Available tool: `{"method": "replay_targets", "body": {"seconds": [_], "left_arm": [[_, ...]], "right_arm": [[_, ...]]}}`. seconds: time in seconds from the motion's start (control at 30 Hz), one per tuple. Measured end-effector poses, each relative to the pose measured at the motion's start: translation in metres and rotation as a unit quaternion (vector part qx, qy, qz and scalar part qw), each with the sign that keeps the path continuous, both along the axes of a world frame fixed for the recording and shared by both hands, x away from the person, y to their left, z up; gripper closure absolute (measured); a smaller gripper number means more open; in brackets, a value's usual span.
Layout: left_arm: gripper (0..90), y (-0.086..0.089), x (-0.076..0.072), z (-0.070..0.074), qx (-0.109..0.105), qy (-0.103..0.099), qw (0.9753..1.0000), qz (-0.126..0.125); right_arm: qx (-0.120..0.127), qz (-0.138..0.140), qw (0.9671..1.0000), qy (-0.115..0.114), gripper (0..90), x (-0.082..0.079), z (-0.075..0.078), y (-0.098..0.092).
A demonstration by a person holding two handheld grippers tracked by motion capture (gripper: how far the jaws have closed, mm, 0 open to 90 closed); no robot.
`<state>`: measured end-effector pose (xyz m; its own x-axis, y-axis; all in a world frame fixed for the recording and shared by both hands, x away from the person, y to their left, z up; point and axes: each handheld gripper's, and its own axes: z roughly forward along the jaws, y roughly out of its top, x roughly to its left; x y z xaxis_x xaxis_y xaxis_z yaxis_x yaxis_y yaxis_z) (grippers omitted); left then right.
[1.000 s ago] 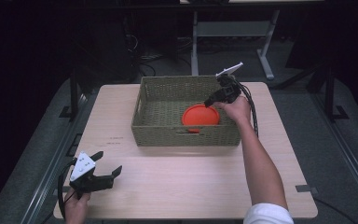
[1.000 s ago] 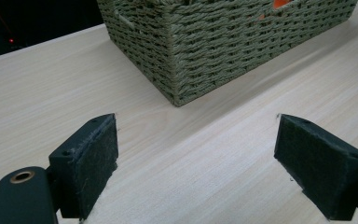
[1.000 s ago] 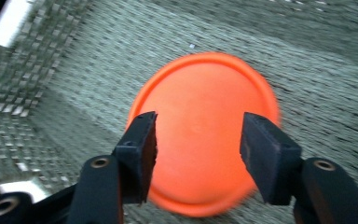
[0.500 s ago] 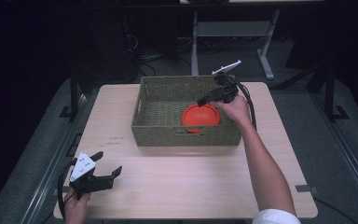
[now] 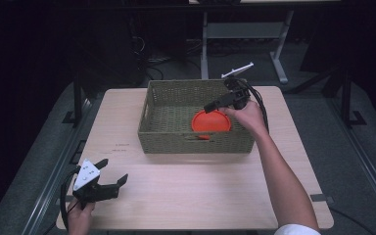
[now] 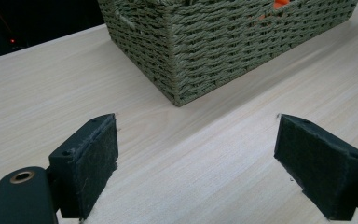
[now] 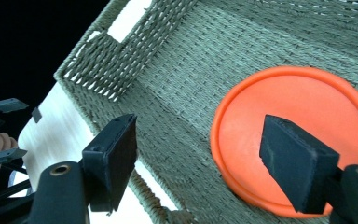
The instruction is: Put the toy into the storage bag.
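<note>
Right now my right forearm reaches up the bench's right side, wrist bent inward, so my right tongs [image 5: 214, 104] hang over the basket's [image 5: 196, 141] right half, tilted down and toward the left. Their jaws stand wide apart with nothing between them; in the right gripper view one pad [image 7: 116, 156] sits above bare weave, the other [image 7: 298, 163] above the orange plate [image 7: 291, 123]. Tongs look clear of the plate, though height above it is hard to judge.

Orange plate [image 5: 211, 122] lies flat on the basket floor, right of centre, close to the near wall, maybe touching it. It's round, so no long axis; the face points up.

Basket is rectangular, long axis running left to right across the bench [image 5: 191, 191], standing toward the far edge. Its left half is bare weave, open room there. Handle slot in the near wall, another in the left wall.

My left hand [image 5: 78, 218] rests at the near-left corner of the bench, left tongs [image 5: 112, 171] low over the wood, pointing right and slightly away, jaws spread wide, holding nothing. Wide bare strip of bench between them and the basket's corner [image 6: 177, 88].
</note>
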<state>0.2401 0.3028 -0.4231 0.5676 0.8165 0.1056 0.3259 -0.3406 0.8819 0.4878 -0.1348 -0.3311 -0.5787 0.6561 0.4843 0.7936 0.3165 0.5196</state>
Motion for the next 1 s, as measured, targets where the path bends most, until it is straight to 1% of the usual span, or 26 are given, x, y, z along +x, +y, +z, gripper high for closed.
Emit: {"method": "replay_targets", "body": {"seconds": [0.1, 0.23, 0.27, 0.3, 0.4, 0.5, 0.63, 0.67, 0.77, 0.9, 0.97, 1.0], "left_arm": [[12.9, 0.000, 0.000, 0.000, 0.000, 0.000, 1.0000, 0.000], [12.8, 0.000, 0.000, 0.000, -0.002, 0.000, 1.0000, 0.001], [12.9, 0.000, 0.000, 0.000, -0.002, 0.000, 1.0000, 0.001], [12.9, 0.000, 0.000, 0.000, -0.004, 0.000, 1.0000, 0.001], [12.9, -0.001, 0.000, 0.000, 0.001, 0.000, 1.0000, -0.002], [12.9, -0.001, 0.000, 0.000, 0.000, 0.001, 1.0000, -0.002], [12.9, -0.001, 0.000, 0.000, 0.001, 0.001, 1.0000, -0.003], [12.9, -0.001, 0.000, 0.000, 0.001, 0.001, 1.0000, -0.002], [12.9, -0.001, 0.000, 0.000, 0.001, 0.001, 1.0000, -0.002], [12.9, -0.001, 0.000, 0.000, -0.002, 0.001, 1.0000, -0.001], [12.9, -0.001, 0.000, 0.000, -0.002, 0.003, 1.0000, 0.000], [12.9, -0.001, 0.000, 0.000, -0.002, 0.002, 1.0000, -0.001]], "right_arm": [[0.004, 0.004, 1.0000, -0.003, 26.3, -0.004, 0.002, -0.001], [0.009, 0.003, 1.0000, 0.000, 25.9, -0.009, 0.006, -0.004], [0.013, 0.005, 0.9999, -0.006, 25.9, -0.010, 0.007, -0.005], [0.013, 0.007, 0.9999, -0.007, 25.9, -0.012, 0.009, -0.006], [0.018, 0.009, 0.9997, -0.011, 25.6, -0.017, 0.013, -0.007], [0.020, 0.013, 0.9995, -0.020, 25.6, -0.022, 0.017, -0.009], [0.016, 0.015, 0.9994, -0.026, 25.5, -0.028, 0.022, -0.011], [0.016, 0.018, 0.9992, -0.032, 25.5, -0.030, 0.022, -0.011], [0.019, 0.022, 0.9989, -0.037, 25.5, -0.035, 0.024, -0.014], [0.024, 0.024, 0.9987, -0.038, 25.4, -0.044, 0.025, -0.017], [0.029, 0.027, 0.9982, -0.045, 25.1, -0.048, 0.025, -0.019], [0.030, 0.031, 0.9981, -0.045, 24.7, -0.051, 0.026, -0.020]]}}
